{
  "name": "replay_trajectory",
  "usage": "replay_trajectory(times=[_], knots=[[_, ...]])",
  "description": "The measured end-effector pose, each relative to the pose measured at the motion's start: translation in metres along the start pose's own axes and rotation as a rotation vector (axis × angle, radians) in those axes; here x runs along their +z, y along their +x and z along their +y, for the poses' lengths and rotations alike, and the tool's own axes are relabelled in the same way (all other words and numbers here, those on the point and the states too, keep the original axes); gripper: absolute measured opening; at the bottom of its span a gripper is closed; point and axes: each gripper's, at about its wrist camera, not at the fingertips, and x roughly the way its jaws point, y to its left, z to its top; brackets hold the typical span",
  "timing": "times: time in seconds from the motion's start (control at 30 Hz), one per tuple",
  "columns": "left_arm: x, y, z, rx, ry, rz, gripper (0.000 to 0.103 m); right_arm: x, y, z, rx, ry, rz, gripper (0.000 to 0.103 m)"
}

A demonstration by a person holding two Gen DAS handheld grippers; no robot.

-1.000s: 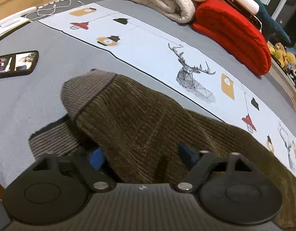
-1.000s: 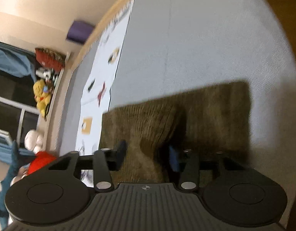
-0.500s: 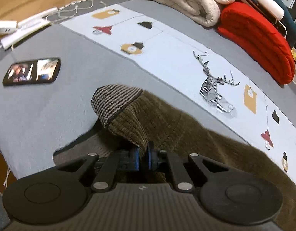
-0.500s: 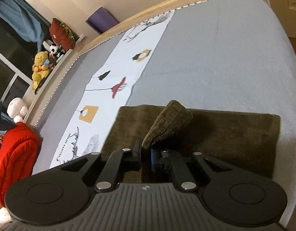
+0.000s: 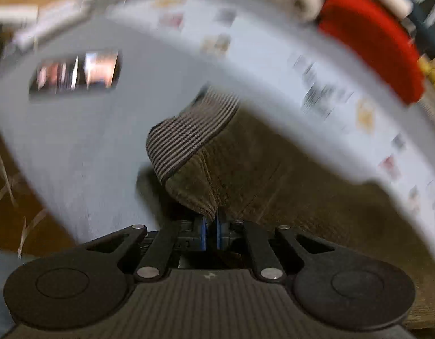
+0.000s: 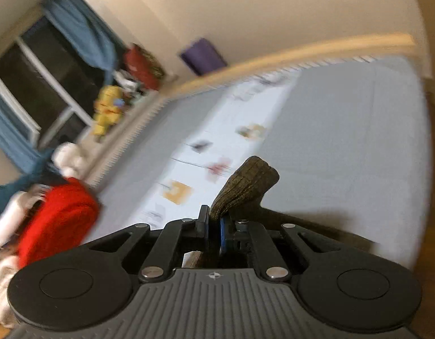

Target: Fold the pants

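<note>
In the left wrist view, the left gripper (image 5: 211,227) pinches a fold of the brown pants (image 5: 288,175), which rise from the grey bed (image 5: 84,141); the background is blurred. In the right wrist view, the right gripper (image 6: 214,230) clamps another bunch of pants (image 6: 245,189); the rest is hidden.

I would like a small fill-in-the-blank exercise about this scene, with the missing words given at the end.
1. Both grippers are shut on the brown corduroy ____.
2. In the left wrist view, the left gripper pinches fabric beside the ____ waistband.
3. The right gripper holds a bunch of pants lifted above the grey ____.
4. The phone lies on the bed with its screen ____.

Missing words: pants; striped; bed; lit
</note>
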Motion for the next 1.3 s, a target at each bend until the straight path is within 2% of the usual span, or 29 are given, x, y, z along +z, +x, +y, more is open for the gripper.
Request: replay_trajectory(times=[0.07, 0.13, 0.2, 0.33, 0.53, 0.7, 0.83, 0.9, 1.07, 1.13, 1.2, 1.23, 1.27, 1.3], knots=[[-0.008, 0.015, 0.001, 0.000, 0.018, -0.030, 0.007, -0.022, 0.033, -0.027, -0.124, -0.026, 0.090, 0.007], [-0.010, 0.006, -0.006, 0.017, 0.044, -0.064, 0.007, -0.039, 0.050, -0.046, -0.175, -0.027, 0.129, 0.007], [-0.009, 0.000, -0.011, 0.021, 0.092, -0.078, 0.007, -0.046, 0.049, -0.055, -0.141, -0.004, 0.104, 0.007], [-0.007, 0.005, -0.003, -0.012, 0.041, -0.042, 0.008, -0.036, 0.046, -0.068, -0.096, 0.051, 0.128, 0.007], [-0.017, 0.005, -0.007, 0.019, 0.095, -0.077, 0.009, -0.028, 0.030, -0.072, 0.005, 0.077, 0.137, 0.007], [-0.012, 0.004, -0.001, 0.000, 0.056, -0.053, 0.008, -0.029, 0.011, -0.077, 0.061, 0.083, 0.104, 0.007], [0.001, -0.011, 0.012, -0.068, -0.038, -0.027, 0.007, -0.024, 0.002, -0.079, 0.097, 0.096, 0.087, 0.006], [0.006, -0.021, 0.014, -0.077, -0.046, -0.029, 0.007, -0.017, -0.001, -0.075, 0.124, 0.098, 0.084, 0.006], [0.003, -0.024, 0.015, -0.056, -0.027, -0.022, 0.007, -0.013, -0.007, -0.072, 0.133, 0.075, 0.068, 0.006], [-0.003, -0.013, 0.015, -0.028, -0.005, -0.002, 0.008, -0.021, 0.000, -0.083, 0.094, 0.082, 0.081, 0.006], [-0.009, -0.009, 0.010, 0.007, 0.039, -0.023, 0.017, -0.032, 0.018, -0.097, 0.011, 0.067, 0.136, 0.008], [-0.011, -0.011, 0.006, 0.027, 0.064, -0.039, 0.023, -0.035, 0.023, -0.104, -0.001, 0.091, 0.151, 0.007], [-0.014, -0.015, 0.003, 0.045, 0.085, -0.059, 0.041, -0.036, 0.020, -0.112, 0.035, 0.142, 0.139, 0.007], [-0.015, -0.020, 0.001, 0.054, 0.102, -0.083, 0.064, -0.035, 0.014, -0.115, 0.042, 0.177, 0.131, 0.013]])
